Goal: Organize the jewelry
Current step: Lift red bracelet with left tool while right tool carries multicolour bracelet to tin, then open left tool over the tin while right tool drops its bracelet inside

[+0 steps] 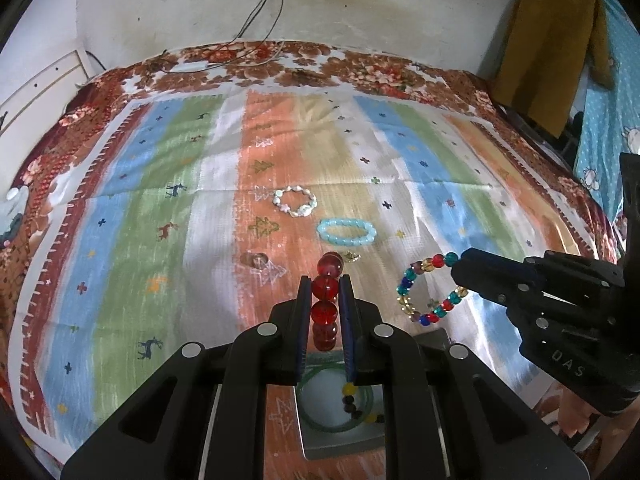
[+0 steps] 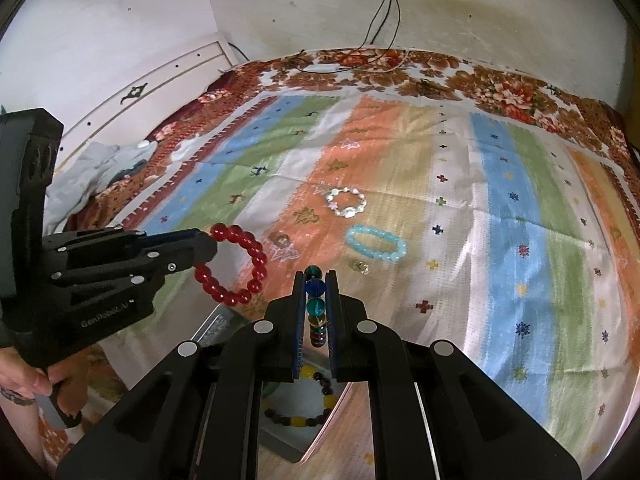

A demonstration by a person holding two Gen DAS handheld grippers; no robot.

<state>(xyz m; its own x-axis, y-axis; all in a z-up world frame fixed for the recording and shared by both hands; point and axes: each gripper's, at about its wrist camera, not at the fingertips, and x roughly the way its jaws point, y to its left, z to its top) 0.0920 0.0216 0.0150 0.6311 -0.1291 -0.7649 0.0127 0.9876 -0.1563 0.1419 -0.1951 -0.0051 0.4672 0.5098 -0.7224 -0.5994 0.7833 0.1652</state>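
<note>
Over the metal tray (image 1: 340,446) at the cloth's near edge: left gripper (image 1: 325,292) clamped on the red bracelet (image 1: 326,304), right gripper (image 2: 316,292) clamped on the multicolour bracelet (image 2: 315,308) — both lifted. Tray holds a green bangle (image 1: 316,424) and a dark-and-yellow bracelet (image 2: 304,420). Still out: shell bracelet (image 1: 295,202), aqua bracelet (image 1: 347,232), small pieces. Bangle — clear in left view only.

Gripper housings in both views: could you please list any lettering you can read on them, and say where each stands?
"GenRobot.AI": on the side of the left gripper, seen in the right wrist view; small and slightly blurred.
"DAS": on the side of the right gripper, seen in the left wrist view.
No other readable text on either.
</note>
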